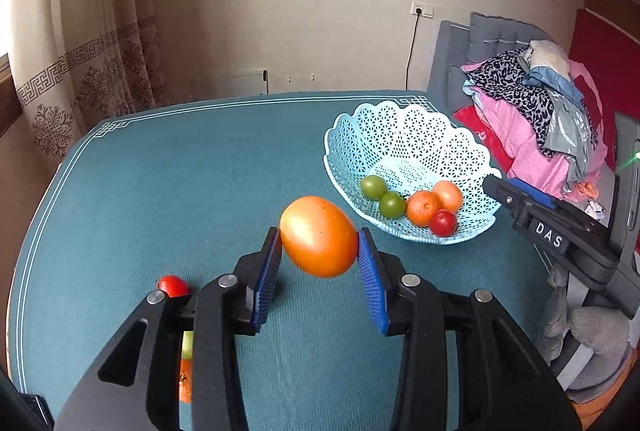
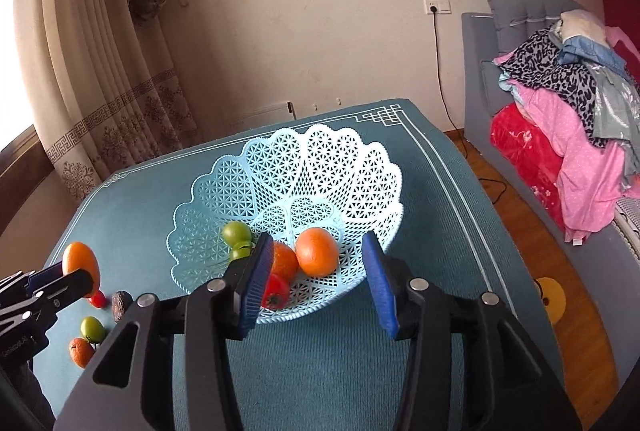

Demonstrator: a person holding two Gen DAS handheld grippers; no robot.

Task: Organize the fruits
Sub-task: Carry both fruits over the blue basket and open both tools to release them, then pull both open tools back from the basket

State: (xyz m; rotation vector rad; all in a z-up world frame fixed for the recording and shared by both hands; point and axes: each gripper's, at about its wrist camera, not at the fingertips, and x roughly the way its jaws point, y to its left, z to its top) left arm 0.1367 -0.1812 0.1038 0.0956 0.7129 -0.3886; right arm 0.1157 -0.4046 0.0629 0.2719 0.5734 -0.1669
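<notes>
The left gripper (image 1: 318,251) is clamped on a large orange fruit (image 1: 319,235), one blue pad on each side of it, and the fruit hangs clear above the teal table (image 1: 180,191). In the right wrist view the same fruit shows at the far left, pinched at the tip of that gripper, well to the left of the basket (image 2: 320,159).

The right gripper (image 2: 316,271) stands open with nothing between its blue pads. It hovers at the near rim of the basket, and through its gap an orange persimmon (image 2: 317,251) lies on the basket floor, apart from both pads. Partly behind the left finger are a mandarin (image 2: 286,262) and a red tomato (image 2: 275,291), with two green fruits (image 2: 236,234) further left, all inside the basket. From the left wrist view the right gripper's tip reaches in from the right to just beside the basket's rim.

The pale blue lattice basket sits on the far right part of the table. Loose on the table near the left gripper lie a small red tomato (image 1: 173,285), a dark brown fruit (image 2: 121,305), a green fruit (image 2: 92,329) and a small orange (image 2: 81,352), grouped close together and well apart from the basket.

Beyond the table stand a curtain (image 1: 100,71) at left and a sofa piled with clothes (image 1: 552,119) at right.
</notes>
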